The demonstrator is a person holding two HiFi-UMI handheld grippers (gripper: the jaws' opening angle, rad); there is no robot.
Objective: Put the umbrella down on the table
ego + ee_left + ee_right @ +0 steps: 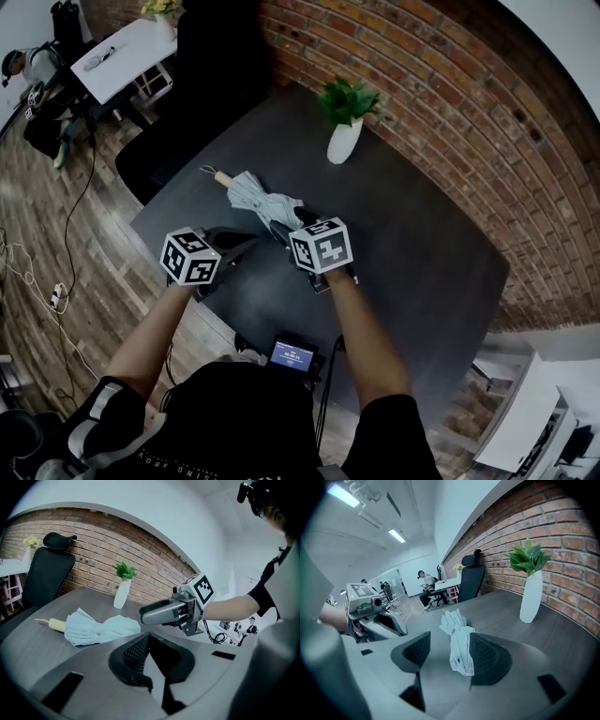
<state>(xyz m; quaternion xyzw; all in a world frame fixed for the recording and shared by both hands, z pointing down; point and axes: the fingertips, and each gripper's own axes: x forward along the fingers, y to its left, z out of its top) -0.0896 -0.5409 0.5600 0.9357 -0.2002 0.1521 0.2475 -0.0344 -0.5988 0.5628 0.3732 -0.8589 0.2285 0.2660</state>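
Note:
A folded pale blue umbrella (262,199) with a light wooden handle lies flat on the dark table (412,234), handle pointing far left. My right gripper (284,230) hovers just at its near end, jaws open. In the right gripper view the umbrella (459,639) shows lengthwise in the gap of my right gripper (450,648), close to the right pad, with neither pad pressing on it. My left gripper (234,244) hangs to the left of it, apart from the umbrella (98,627). In its own view, my left gripper (149,637) has its jaw tips together with nothing between them.
A white vase with a green plant (344,141) stands on the table beyond the umbrella, near the brick wall. A black office chair (47,569) stands at the table's far left end. The table's near edge runs just under my hands. People sit at a desk (424,585) far off.

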